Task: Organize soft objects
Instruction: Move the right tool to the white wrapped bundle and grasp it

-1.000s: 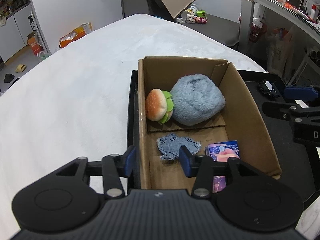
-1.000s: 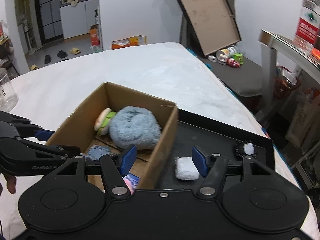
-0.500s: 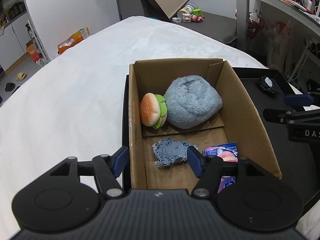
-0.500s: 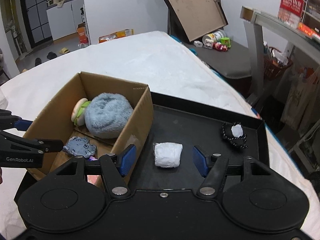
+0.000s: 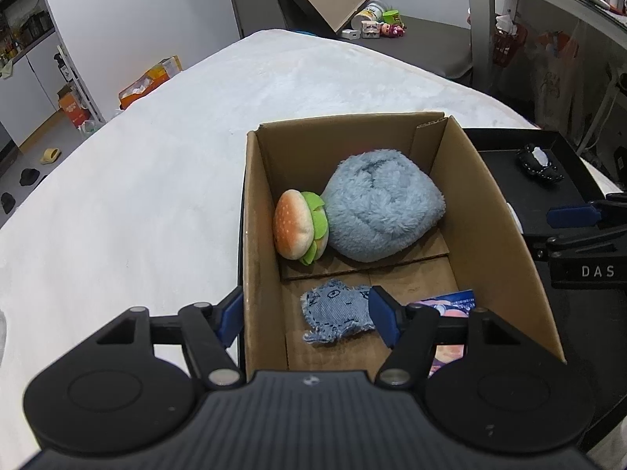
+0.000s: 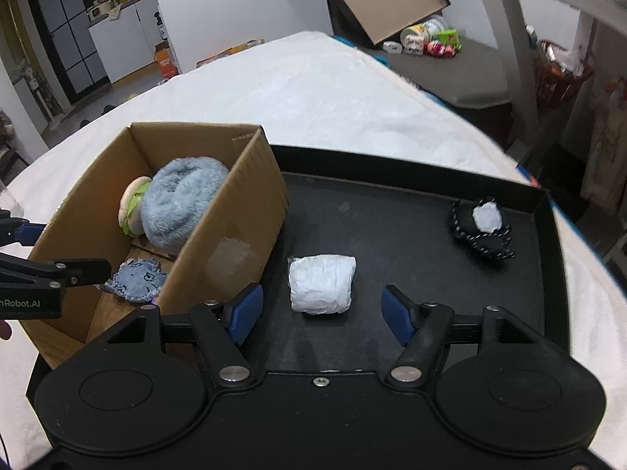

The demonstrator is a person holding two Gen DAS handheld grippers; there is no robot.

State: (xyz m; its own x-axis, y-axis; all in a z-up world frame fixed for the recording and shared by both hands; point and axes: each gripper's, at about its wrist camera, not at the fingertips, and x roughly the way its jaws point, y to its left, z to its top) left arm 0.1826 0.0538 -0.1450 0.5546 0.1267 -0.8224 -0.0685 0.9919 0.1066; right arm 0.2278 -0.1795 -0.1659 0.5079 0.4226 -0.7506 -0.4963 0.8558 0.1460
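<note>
Four soft things lie in the cardboard box: a fluffy blue plush against a small burger toy at the far end, a frayed denim patch with stitched eyes nearer, and a printed packet partly hidden behind the left gripper. That gripper hangs wide open and empty, straddling the box's left wall. On the black tray beside the box, a crumpled white bundle sits just ahead of the right gripper, whose fingers are spread wide, holding nothing. A black-and-white stitched toy lies near the tray's far right corner, its shape hard to make out.
</note>
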